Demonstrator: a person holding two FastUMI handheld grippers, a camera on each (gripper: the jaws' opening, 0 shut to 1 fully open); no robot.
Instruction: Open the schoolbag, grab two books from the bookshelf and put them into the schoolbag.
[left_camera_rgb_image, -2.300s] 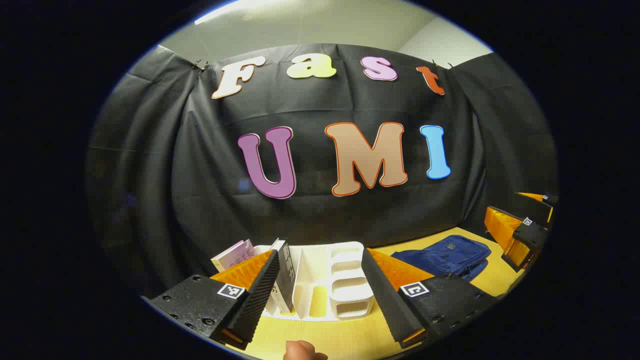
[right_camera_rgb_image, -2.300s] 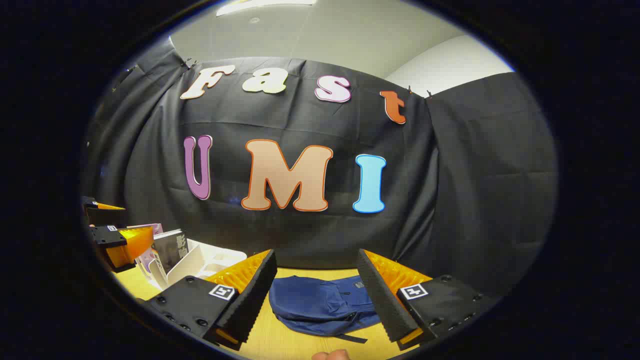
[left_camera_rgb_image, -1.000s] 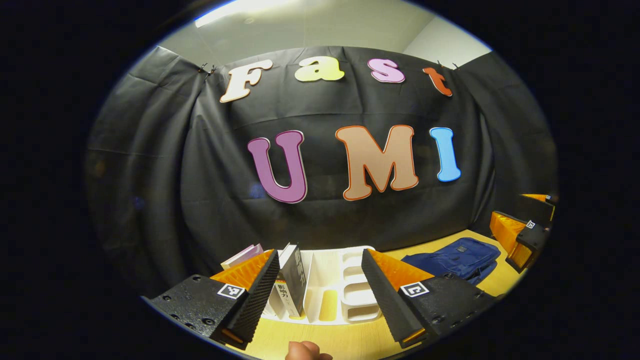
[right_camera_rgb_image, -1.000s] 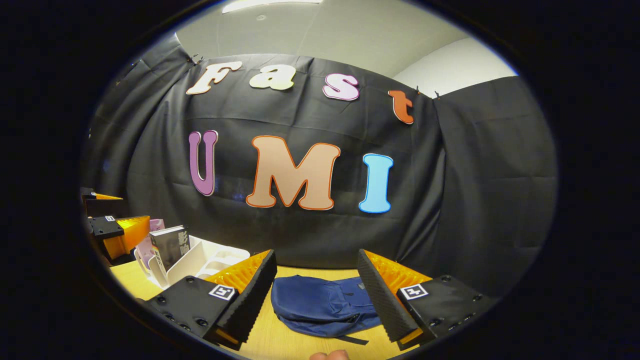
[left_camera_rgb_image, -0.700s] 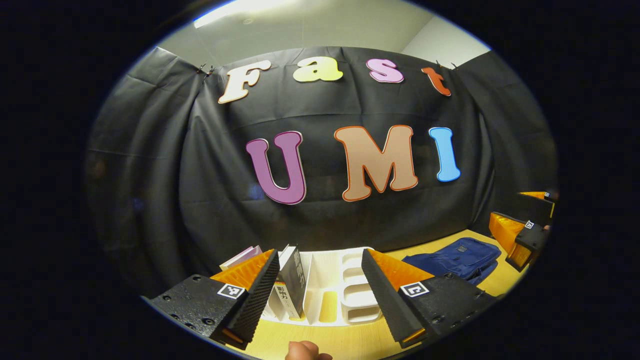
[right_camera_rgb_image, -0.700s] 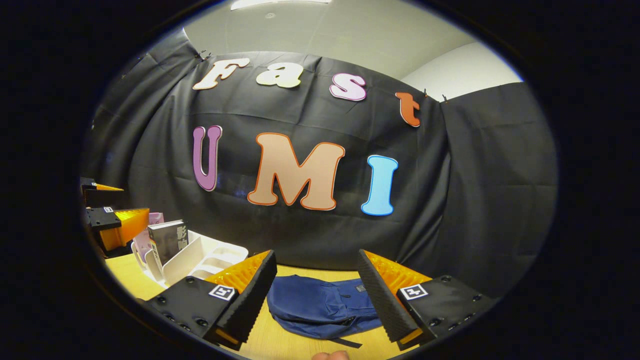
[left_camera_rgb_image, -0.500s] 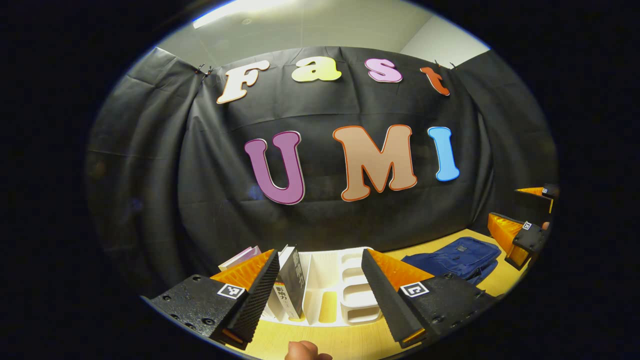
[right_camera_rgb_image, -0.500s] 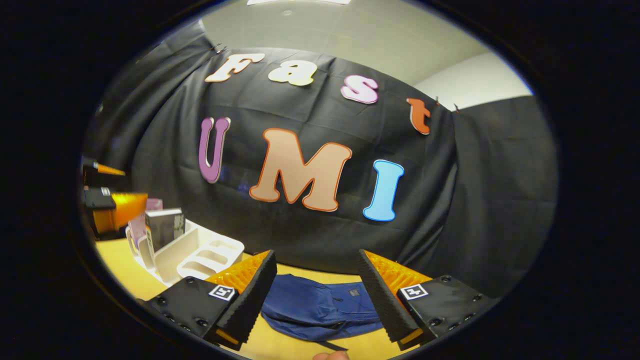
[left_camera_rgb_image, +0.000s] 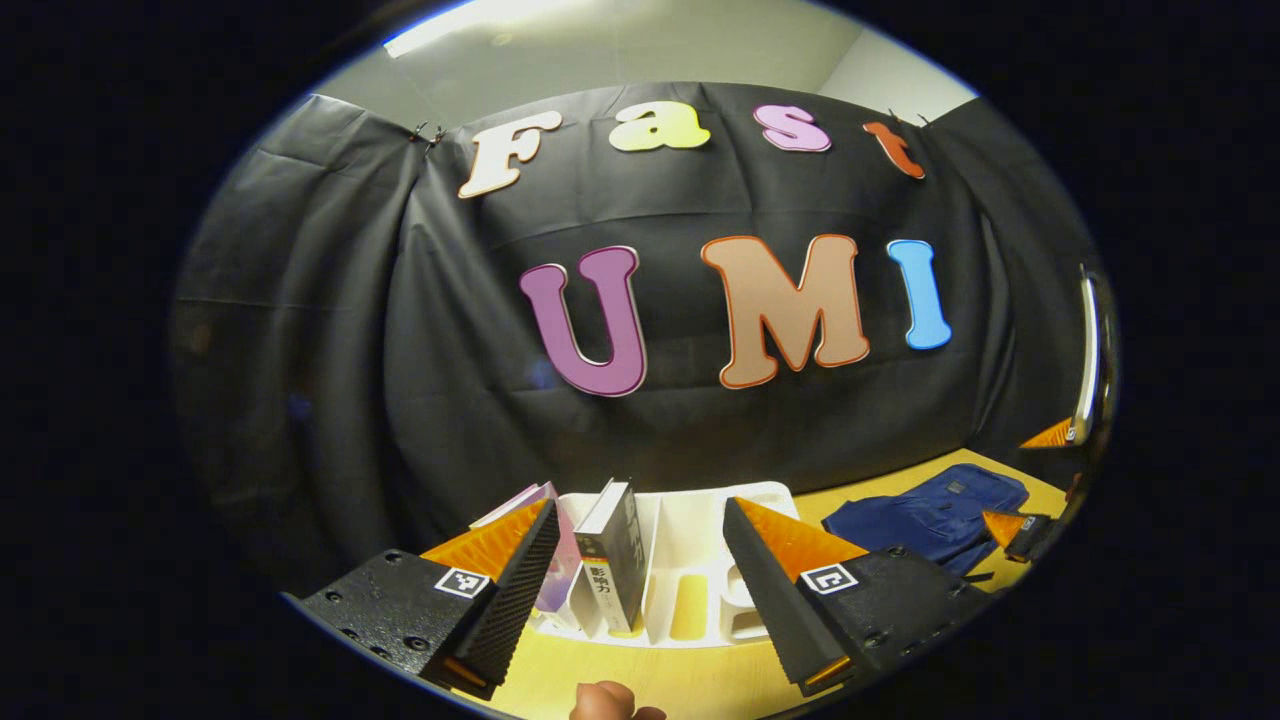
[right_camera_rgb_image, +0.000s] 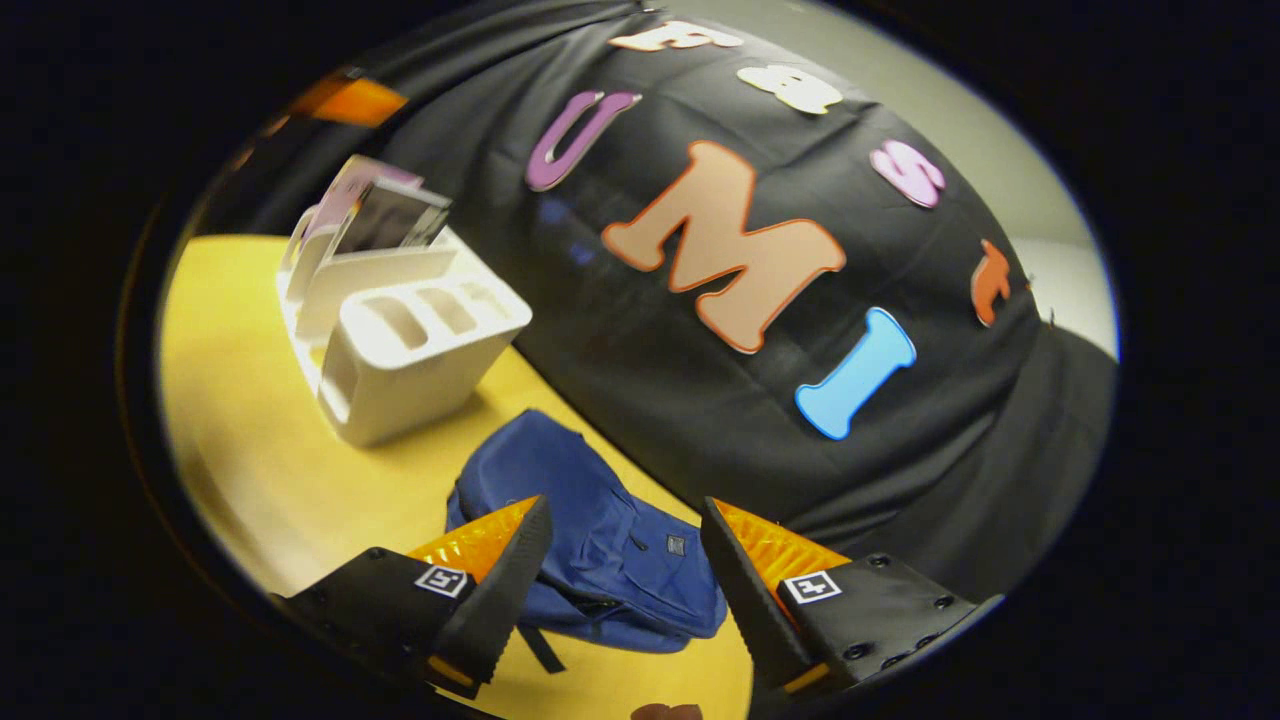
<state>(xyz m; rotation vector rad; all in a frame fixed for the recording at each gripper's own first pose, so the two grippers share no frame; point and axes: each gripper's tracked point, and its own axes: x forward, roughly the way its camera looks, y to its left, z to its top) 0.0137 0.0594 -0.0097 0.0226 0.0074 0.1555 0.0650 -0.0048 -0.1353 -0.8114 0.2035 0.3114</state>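
Note:
A blue schoolbag (right_camera_rgb_image: 590, 480) lies flat on the yellow table (right_camera_rgb_image: 240, 420). My right gripper (right_camera_rgb_image: 625, 510) hovers open just above the bag, rolled to one side, nothing between its fingers. The white bookshelf (left_camera_rgb_image: 690, 530) stands in front of my open left gripper (left_camera_rgb_image: 640, 505). A dark book (left_camera_rgb_image: 620, 555) and a pink book (left_camera_rgb_image: 562, 570) stand upright in its left slots. In the left gripper view the schoolbag (left_camera_rgb_image: 935, 510) lies at the far right, with one of the right gripper's fingers (left_camera_rgb_image: 1005, 525) over its near edge. In the right gripper view the bookshelf (right_camera_rgb_image: 400, 340) holds the dark book (right_camera_rgb_image: 385, 215).
The black cloth wall rises right behind the bookshelf and the bag. Bare yellow tabletop (left_camera_rgb_image: 600, 680) lies in front of the shelf. A thumb (left_camera_rgb_image: 610, 700) shows at the bottom edge. The left gripper's finger (right_camera_rgb_image: 345, 100) shows at the upper left, beyond the shelf.
My right gripper has dropped towards the schoolbag and rolled, so the table now tilts in its view. My left gripper shifted a little, bringing the books nearer the middle between its fingers.

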